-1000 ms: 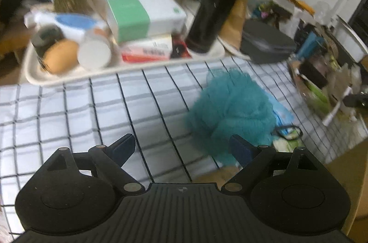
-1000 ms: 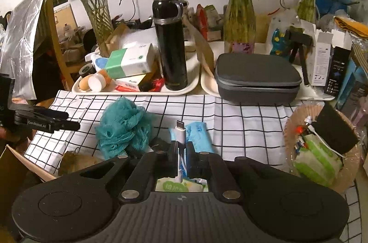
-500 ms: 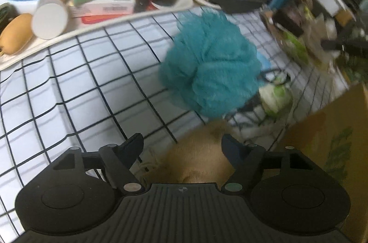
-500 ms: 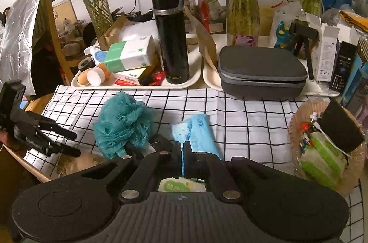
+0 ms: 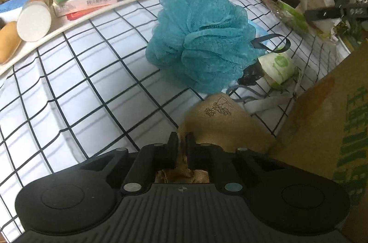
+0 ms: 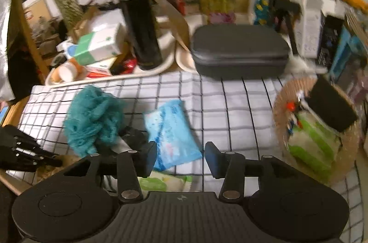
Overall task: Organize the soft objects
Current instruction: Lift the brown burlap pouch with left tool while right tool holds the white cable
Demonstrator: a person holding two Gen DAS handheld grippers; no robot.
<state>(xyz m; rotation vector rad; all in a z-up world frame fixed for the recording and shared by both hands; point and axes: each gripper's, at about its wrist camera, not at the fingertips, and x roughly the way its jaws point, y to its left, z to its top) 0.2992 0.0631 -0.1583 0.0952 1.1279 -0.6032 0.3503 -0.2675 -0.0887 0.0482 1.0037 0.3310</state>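
Note:
My left gripper (image 5: 182, 139) is shut on the near edge of a tan burlap pouch (image 5: 218, 118) that lies on the checked cloth beside a cardboard box (image 5: 326, 128). A teal mesh bath puff (image 5: 202, 36) sits just beyond it, also in the right wrist view (image 6: 92, 118). My right gripper (image 6: 180, 154) is open and empty above a light blue soft pack (image 6: 170, 141). A green-and-white wipes pack (image 6: 163, 182) lies under it, also in the left wrist view (image 5: 278, 66). The left gripper shows at the left edge (image 6: 25, 151).
A white tray (image 5: 69, 23) holds tissue boxes, bottles and a black flask (image 6: 138, 22) at the back. A grey zip case (image 6: 239, 52) sits behind the cloth. A woven basket (image 6: 280, 109) of items stands at the right.
My left gripper moved down onto the burlap pouch and shut on it. My right gripper, shut on a small white connector a second ago, has opened and shifted over the blue pack.

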